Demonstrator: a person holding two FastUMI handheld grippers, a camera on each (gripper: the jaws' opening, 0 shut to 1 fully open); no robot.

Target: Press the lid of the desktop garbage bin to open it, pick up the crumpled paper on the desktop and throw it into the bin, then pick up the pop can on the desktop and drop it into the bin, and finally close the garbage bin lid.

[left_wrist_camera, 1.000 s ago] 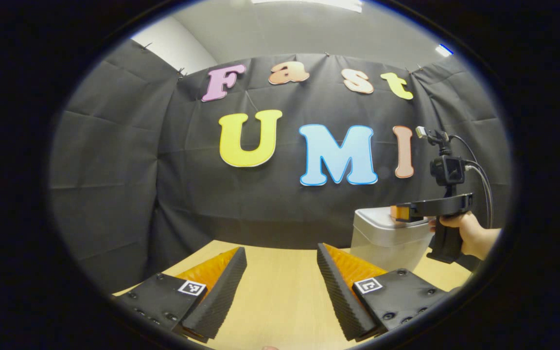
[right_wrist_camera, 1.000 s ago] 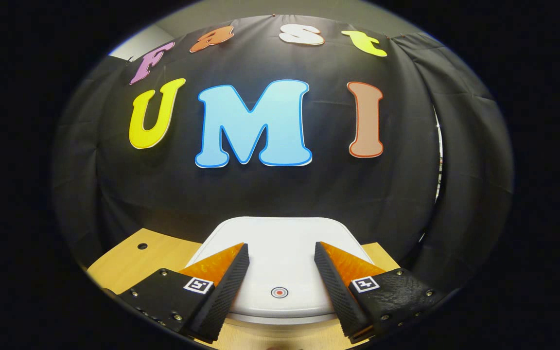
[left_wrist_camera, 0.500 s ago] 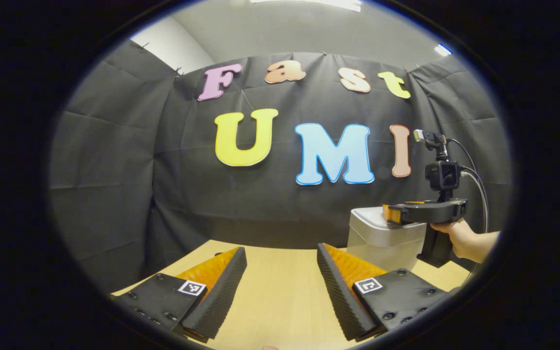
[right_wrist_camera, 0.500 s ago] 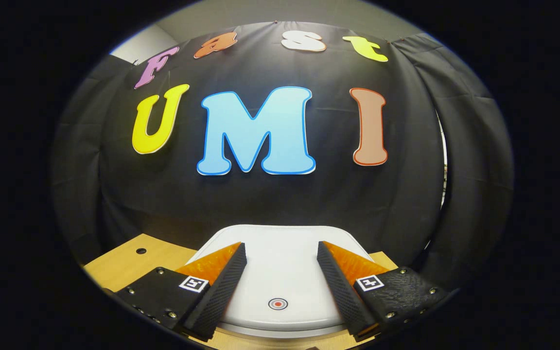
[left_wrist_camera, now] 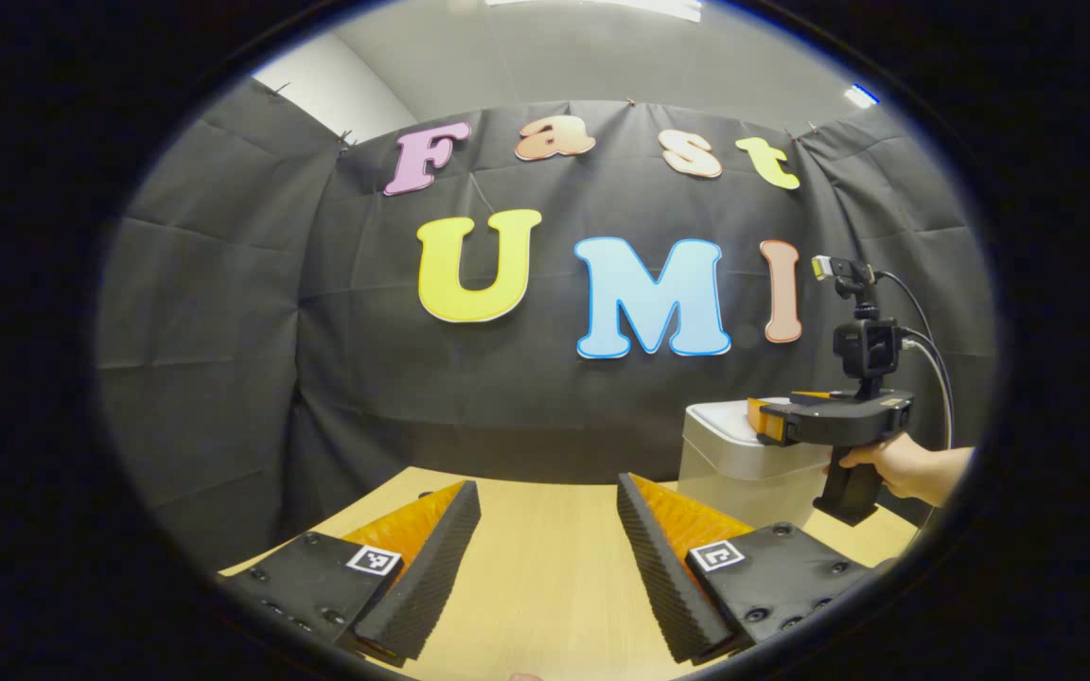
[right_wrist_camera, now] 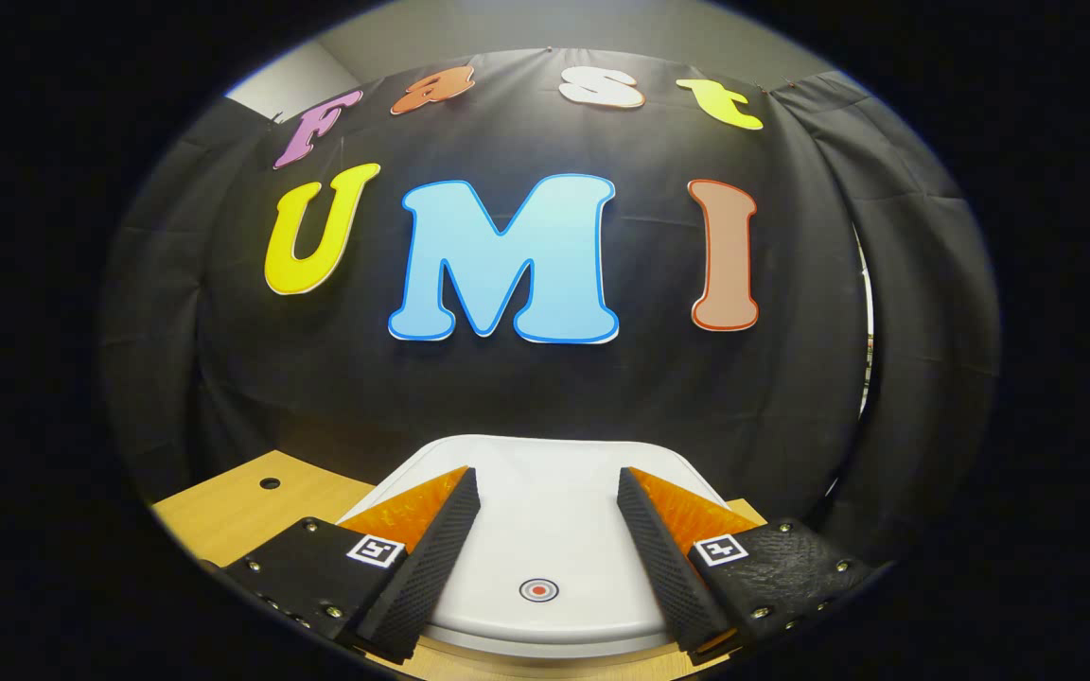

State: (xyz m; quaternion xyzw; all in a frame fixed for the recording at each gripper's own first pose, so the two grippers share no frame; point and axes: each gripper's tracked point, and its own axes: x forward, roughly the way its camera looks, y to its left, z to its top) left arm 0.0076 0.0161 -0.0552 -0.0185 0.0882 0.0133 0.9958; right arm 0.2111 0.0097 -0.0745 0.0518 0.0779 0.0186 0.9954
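1. In the right gripper view, the right hand-held gripper point(right_wrist_camera: 545, 492) hangs right over the desktop garbage bin point(right_wrist_camera: 545, 539). Its two fingers point(right_wrist_camera: 431, 539) are spread wide with nothing between them, one on each side of the white lid point(right_wrist_camera: 550, 515).
2. The lid is down flat. There's a small round red-and-white button mark point(right_wrist_camera: 538, 590) near its front edge, sitting in the gap between the fingers. Can't tell whether the fingers actually touch the lid or just float above it.
3. The bin stands on the wooden bench point(right_wrist_camera: 233, 506), close to the black cloth wall point(right_wrist_camera: 545, 397). A little dark hole point(right_wrist_camera: 269, 483) shows in the bench top off to the left of the bin.
4. In the left gripper view, the left hand-held gripper point(left_wrist_camera: 545, 511) is also wide apart and holding nothing, with its fingers point(left_wrist_camera: 668, 558) over bare bench point(left_wrist_camera: 545, 567).
5. Same view, off to the right and farther back: the bin point(left_wrist_camera: 734, 463) shows as a white body with a grey band under the lid. The other gripper point(left_wrist_camera: 761, 421) is level over its top, gripped by a person's hand point(left_wrist_camera: 895, 463) on the handle.
6. That gripper has a small camera point(left_wrist_camera: 867, 345) on a post on top, with a cable point(left_wrist_camera: 933, 359) looping off behind it.
7. The crumpled paper and the pop can: can't place either one from these two views.
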